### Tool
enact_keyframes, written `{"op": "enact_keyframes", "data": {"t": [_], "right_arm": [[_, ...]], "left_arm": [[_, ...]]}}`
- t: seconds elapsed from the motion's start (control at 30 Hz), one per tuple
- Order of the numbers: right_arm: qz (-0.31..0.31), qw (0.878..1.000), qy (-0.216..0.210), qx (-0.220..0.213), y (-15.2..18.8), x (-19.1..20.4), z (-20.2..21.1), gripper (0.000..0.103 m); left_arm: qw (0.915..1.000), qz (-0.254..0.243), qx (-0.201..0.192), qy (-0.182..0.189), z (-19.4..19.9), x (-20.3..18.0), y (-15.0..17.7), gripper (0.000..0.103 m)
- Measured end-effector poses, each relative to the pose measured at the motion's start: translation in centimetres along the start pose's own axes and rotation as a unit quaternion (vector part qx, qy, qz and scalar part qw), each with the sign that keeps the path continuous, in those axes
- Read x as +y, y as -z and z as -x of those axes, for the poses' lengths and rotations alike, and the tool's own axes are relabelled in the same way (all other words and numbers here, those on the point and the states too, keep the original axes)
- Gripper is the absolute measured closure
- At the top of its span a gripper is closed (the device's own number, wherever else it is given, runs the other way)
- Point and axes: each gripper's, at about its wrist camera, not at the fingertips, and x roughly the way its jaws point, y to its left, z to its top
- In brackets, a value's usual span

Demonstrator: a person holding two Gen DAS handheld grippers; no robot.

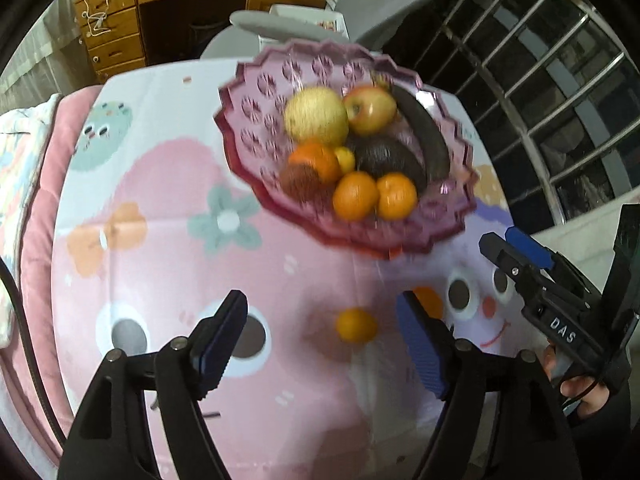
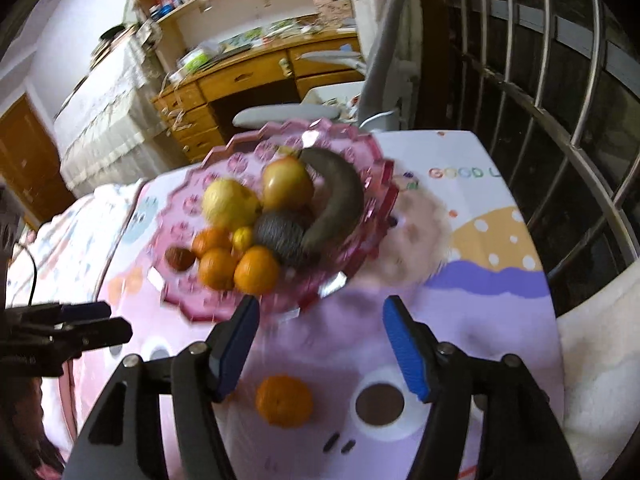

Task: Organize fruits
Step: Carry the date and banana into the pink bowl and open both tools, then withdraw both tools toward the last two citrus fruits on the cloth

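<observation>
Left gripper (image 1: 322, 330): jaws spread, nothing held — loose orange (image 1: 356, 325) lies between them.
Right gripper (image 2: 320, 340): spread, empty, stamped "DAS".
Bowl (image 1: 256, 120): ahead, fruit-filled.
Tablecloth (image 2: 460, 208): "GOOD L" readable.

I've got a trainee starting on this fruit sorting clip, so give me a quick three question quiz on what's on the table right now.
1. True or false: every orange already lies in the pink bowl.
2. Which fruit curves along the bowl's far side? A) dark banana B) pear C) lemon
3. Is the right gripper holding anything?

Key:
1. False: one loose orange sits on the tablecloth, apart from the bowl.
2. A, the dark banana.
3. No, its jaws are open and empty.
</observation>
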Motion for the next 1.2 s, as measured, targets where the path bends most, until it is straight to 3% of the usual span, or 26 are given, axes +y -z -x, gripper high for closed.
{"op": "enact_keyframes", "data": {"t": [0.33, 0.8, 1.2], "right_arm": [[0.061, 0.998, -0.023, 0.003, 5.1, 1.4, 0.1, 0.038], [0.171, 0.985, 0.010, 0.023, 9.1, 4.2, -2.6, 0.038], [0.206, 0.978, 0.012, 0.036, 10.0, 4.4, -4.4, 0.038]], "left_arm": [[0.9991, 0.000, 0.043, -0.005, -3.1, -0.4, 2.3, 0.027], [0.9970, 0.002, 0.076, 0.016, -8.0, -0.8, 3.2, 0.030], [0.9957, 0.010, 0.088, 0.029, -10.2, -2.0, 2.7, 0.053]]}}
